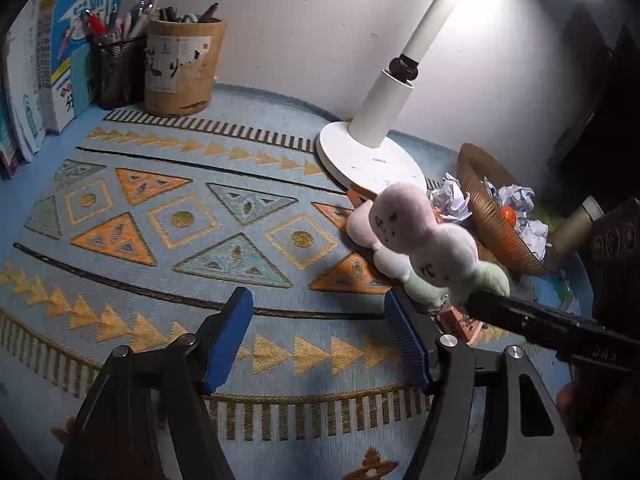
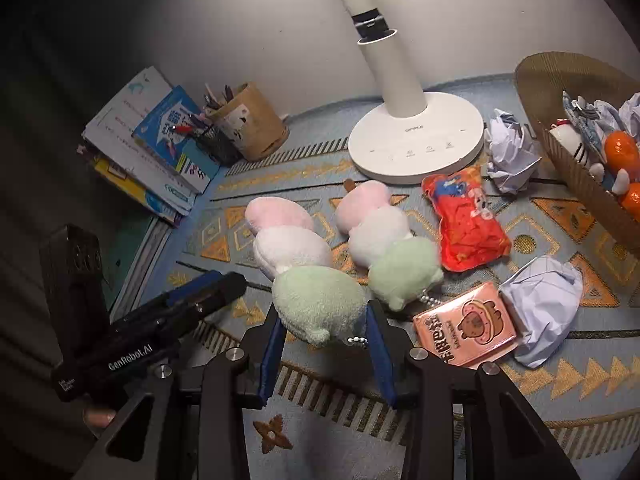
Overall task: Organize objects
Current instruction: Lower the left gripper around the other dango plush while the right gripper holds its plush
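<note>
A plush dango toy (image 2: 296, 248) of pink, white and green balls hangs above the patterned mat (image 1: 180, 220). My right gripper (image 2: 324, 312) is shut on its green end. In the left wrist view the same toy (image 1: 420, 232) is at the right, with the right gripper (image 1: 480, 300) reaching in from that side. A second, matching plush (image 2: 384, 236) lies on the mat just beyond it. Over the middle of the mat, left of the toys, my left gripper (image 1: 318, 300) stands open with nothing between its blue pads.
A white lamp base (image 2: 416, 140) stands behind the toys. A brown basket (image 2: 568, 168) of paper and orange things is at the right. A red packet (image 2: 468, 220), a pink packet (image 2: 468, 328) and crumpled paper (image 2: 512, 152) lie nearby. Pen holders (image 1: 180, 68) and books (image 1: 40, 60) line the back left.
</note>
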A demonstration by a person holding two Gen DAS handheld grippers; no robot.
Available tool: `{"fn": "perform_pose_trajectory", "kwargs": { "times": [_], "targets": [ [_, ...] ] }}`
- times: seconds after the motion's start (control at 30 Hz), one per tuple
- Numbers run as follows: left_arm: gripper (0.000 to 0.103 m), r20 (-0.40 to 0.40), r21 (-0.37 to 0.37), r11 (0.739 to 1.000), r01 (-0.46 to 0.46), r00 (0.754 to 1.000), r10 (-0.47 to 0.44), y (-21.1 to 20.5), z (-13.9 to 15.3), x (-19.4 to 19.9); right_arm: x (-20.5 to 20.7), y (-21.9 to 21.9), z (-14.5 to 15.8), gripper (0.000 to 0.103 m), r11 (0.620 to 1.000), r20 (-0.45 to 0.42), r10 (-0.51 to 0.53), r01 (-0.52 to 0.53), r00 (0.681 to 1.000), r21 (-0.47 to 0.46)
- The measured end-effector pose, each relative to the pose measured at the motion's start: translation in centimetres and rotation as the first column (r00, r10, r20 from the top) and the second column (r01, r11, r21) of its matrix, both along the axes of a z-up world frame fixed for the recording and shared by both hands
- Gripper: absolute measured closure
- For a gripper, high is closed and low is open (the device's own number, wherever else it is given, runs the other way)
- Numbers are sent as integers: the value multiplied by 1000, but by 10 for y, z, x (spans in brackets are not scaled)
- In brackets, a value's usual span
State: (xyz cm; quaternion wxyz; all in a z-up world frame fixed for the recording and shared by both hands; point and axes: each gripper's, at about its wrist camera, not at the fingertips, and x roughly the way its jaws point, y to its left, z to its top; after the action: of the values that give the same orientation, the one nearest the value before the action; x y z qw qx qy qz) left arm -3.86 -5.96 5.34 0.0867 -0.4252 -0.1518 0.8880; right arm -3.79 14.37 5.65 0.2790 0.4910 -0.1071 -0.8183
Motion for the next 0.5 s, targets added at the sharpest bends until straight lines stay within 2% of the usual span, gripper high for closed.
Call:
{"fn": "perform_pose_trajectory", "kwargs": {
  "times": [0.03, 0.13, 0.23, 0.27, 0.3, 0.37, 0.4, 0.47, 0.5],
  "targets": [
    [35, -4, -1, 1000, -26, 1000, 26, -8, 2, 3, 5, -10, -7, 63, 999, 23, 31, -31, 999, 23],
    [34, 7, 17, 997, -78, 997, 78, -33, 0, 13, 12, -31, -26, 59, 991, 103, 127, -132, 986, 39],
    [34, 33, 47, 994, -97, 995, 95, -47, -7, 22, 10, -23, -19, 59, 990, 72, 134, -137, 988, 40],
    [34, 36, 62, 994, -85, 996, 83, -46, -9, 25, 7, -16, -14, 53, 991, 46, 117, -119, 992, 52],
    [29, 31, 82, 995, -57, 998, 55, -42, -8, 29, 2, -8, -8, 40, 993, 19, 97, -98, 995, 60],
    [15, 8, 110, 994, -4, 1000, 3, -28, -4, 35, -12, 3, 2, 31, 996, -21, 76, -74, 997, 57],
    [1, -4, 112, 994, 8, 1000, -7, -20, -2, 37, -18, 4, 4, 31, 995, -12, 93, -92, 996, 48],
    [1, -13, 109, 994, 9, 1000, -7, -8, -2, 37, -25, 5, 6, 31, 991, -2, 121, -121, 993, 61],
    [1, -5, 101, 995, 8, 1000, -8, -3, -3, 36, -25, 3, 11, 31, 989, -34, 117, -113, 993, 94]
  ]
}}
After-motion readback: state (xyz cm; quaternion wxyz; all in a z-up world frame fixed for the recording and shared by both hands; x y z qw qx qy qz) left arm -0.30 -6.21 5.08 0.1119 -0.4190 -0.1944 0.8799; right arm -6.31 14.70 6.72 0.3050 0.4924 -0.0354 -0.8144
